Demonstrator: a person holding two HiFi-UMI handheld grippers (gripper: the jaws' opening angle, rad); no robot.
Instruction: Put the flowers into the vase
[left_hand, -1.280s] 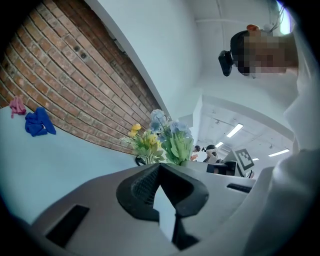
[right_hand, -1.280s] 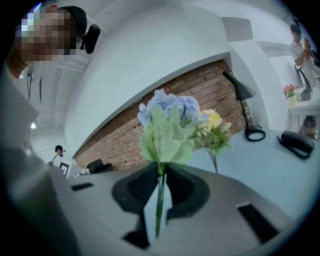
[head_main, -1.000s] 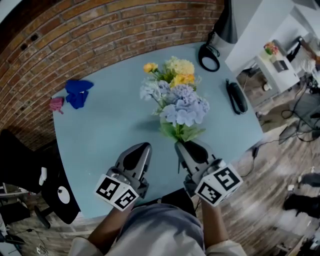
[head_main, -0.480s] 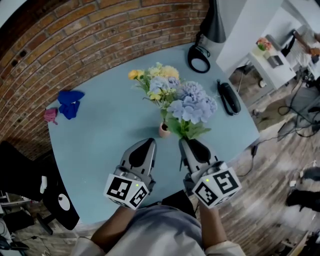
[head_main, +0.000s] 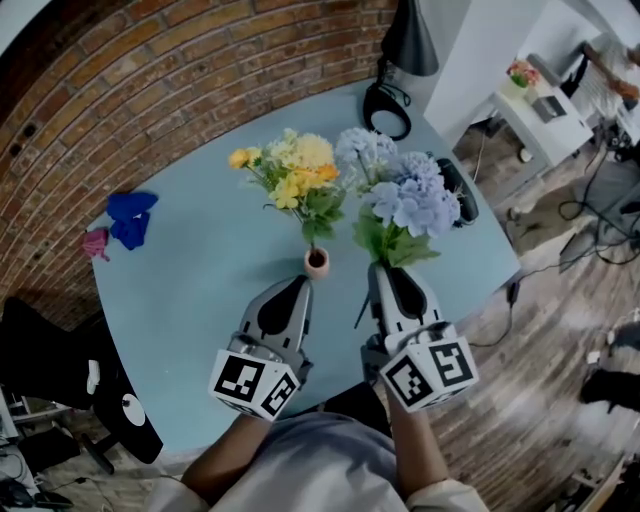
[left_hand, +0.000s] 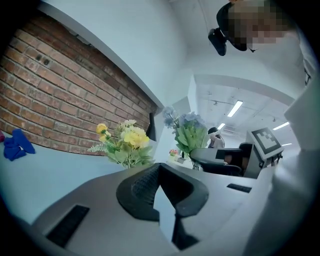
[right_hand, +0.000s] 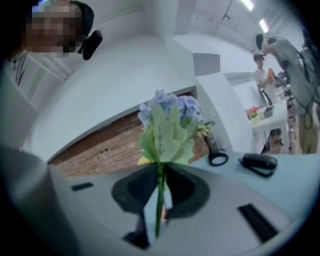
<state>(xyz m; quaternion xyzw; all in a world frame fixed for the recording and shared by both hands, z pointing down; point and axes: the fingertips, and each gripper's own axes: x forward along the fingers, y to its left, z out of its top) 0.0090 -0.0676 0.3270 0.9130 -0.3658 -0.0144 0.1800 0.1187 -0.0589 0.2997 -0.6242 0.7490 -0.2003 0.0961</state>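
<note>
Two bunches are in play. The yellow flowers (head_main: 295, 172) already stand in the small vase (head_main: 316, 263), which sits near the middle of the tabletop (head_main: 200, 270), a little toward its near edge. The blue flowers (head_main: 405, 195) are not in yet. The right claw (head_main: 385, 272) is closed on their green stem (right_hand: 159, 200), pinching it low, under the leaves, with the heads leaning away toward the far right corner. Holding so low looks deliberate: it keeps the blooms clear of the claw and leaves the cut end free to be steered into the narrow neck. That bunch hangs just to the right of the vase, near it but not over its mouth, so a sideways move and a lowering remain. The left claw (head_main: 298, 284) is fully closed with nothing in it, its tip just on the near side of the vase. Whether it touches the vase I cannot quite tell. It probably waits there to steady a small, top-heavy vase.
</note>
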